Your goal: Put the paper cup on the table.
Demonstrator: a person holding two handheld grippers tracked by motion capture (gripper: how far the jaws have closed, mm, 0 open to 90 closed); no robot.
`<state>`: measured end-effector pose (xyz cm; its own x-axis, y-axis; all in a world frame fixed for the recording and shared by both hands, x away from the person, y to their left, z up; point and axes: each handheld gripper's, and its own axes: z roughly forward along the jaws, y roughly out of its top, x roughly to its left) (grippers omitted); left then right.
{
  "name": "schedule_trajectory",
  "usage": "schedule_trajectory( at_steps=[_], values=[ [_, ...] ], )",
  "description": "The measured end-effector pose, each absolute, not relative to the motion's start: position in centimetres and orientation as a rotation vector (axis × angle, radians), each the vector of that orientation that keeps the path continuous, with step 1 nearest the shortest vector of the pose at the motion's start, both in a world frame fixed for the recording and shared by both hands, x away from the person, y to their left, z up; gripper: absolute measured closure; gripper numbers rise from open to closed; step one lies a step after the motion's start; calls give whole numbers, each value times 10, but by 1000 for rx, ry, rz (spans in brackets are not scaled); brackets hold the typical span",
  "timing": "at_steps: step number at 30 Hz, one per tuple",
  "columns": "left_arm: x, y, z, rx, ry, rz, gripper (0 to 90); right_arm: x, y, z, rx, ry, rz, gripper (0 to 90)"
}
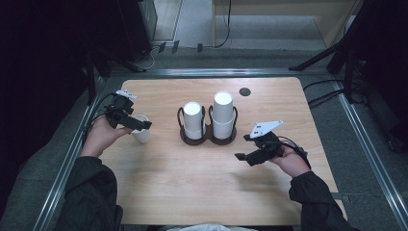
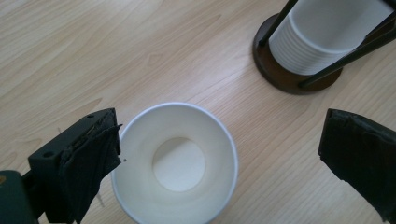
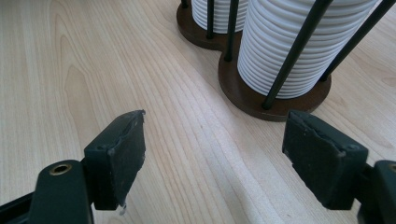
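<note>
The left gripper (image 2: 219, 158) has its jaws wide apart over a cup (image 2: 175, 163). In the left gripper view the cup stands upright and open-mouthed on the counter (image 2: 116, 51), its rim just beside the near jaw and well apart from the other, nothing clamped. In the high view the left gripper (image 1: 129, 115) sits at the counter's 9 o'clock edge, with the cup (image 1: 141, 134) just under its tips and the left hand (image 1: 101, 134) behind it.

The right gripper (image 3: 215, 158) also has its jaws apart, with only bare counter (image 3: 70, 70) between them. Ahead of them, toward 1 o'clock in the right gripper view, stands the holder (image 3: 252, 100), a dark two-ring base with thin black uprights around two stacks of ribbed white cups (image 3: 289, 42). In the high view the right gripper (image 1: 252, 147) hovers at about 4 o'clock on the counter (image 1: 192, 192), held by the right hand (image 1: 291, 161), with a grey plate (image 1: 265, 127) on top.

The holder (image 1: 208, 134) sits near the counter's centre, between the two grippers; its right stack (image 1: 223, 113) rises higher than its left stack (image 1: 193, 119). A small dark disc (image 1: 245, 91) lies toward 1 o'clock near the far edge.
</note>
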<state>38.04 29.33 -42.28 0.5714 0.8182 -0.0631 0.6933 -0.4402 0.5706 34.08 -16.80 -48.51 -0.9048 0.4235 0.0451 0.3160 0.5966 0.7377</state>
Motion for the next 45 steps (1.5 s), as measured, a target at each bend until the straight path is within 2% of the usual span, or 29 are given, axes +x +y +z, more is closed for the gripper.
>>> schedule_trajectory(
  at_steps=[8,28,37,40,45],
  values=[
    [376,286,-416,2232,1155,300,0,341,-169,-484,626,2682,1205,215],
    [355,243,-403,2202,960,179,0,341,-172,-482,627,2672,1210,215],
    [342,223,-404,2214,868,141,0,342,-172,-482,618,2672,1206,215],
    [340,215,-407,2208,812,88,0,341,-172,-482,618,2672,1206,215],
    [335,201,-411,2247,752,103,0,341,-172,-481,613,2673,1205,215]
  ],
)
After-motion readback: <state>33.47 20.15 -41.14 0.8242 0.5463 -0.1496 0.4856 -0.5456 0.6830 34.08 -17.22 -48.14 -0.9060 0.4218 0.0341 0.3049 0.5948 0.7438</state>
